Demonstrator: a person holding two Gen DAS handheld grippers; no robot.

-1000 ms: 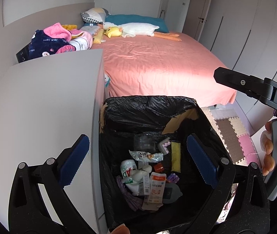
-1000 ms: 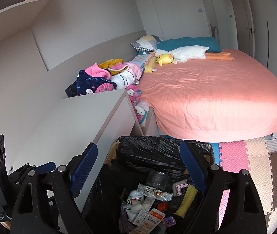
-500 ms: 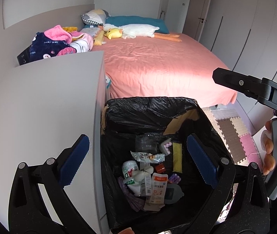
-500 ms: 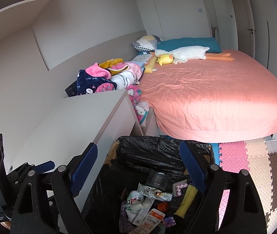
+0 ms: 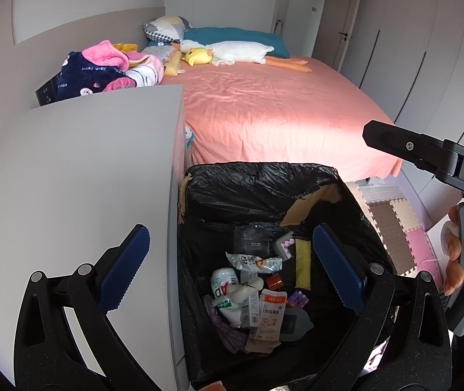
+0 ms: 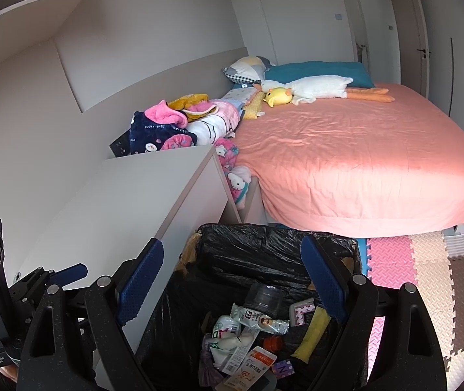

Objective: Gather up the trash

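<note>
A trash bin lined with a black bag (image 5: 264,182) (image 6: 264,244) stands on the floor between a white cabinet and the bed. Inside lie several pieces of trash: a white bottle (image 5: 223,282), snack wrappers (image 5: 254,262), an orange-and-white packet (image 5: 271,312), a yellow strip (image 5: 303,265) and a clear cup (image 5: 250,239). My left gripper (image 5: 230,270) hangs open and empty above the bin. My right gripper (image 6: 232,280) is also open and empty above it. The right gripper's body (image 5: 427,156) shows at the right of the left wrist view.
A white cabinet top (image 5: 78,176) lies left of the bin. A bed with a pink sheet (image 6: 362,150) holds plush toys (image 6: 306,88) and pillows. Folded clothes (image 6: 173,123) pile behind the cabinet. Foam floor mats (image 6: 427,270) lie to the right.
The left gripper has drifted slightly so the bin sits a little lower and more to the right in view. Both grippers stay open and empty.
</note>
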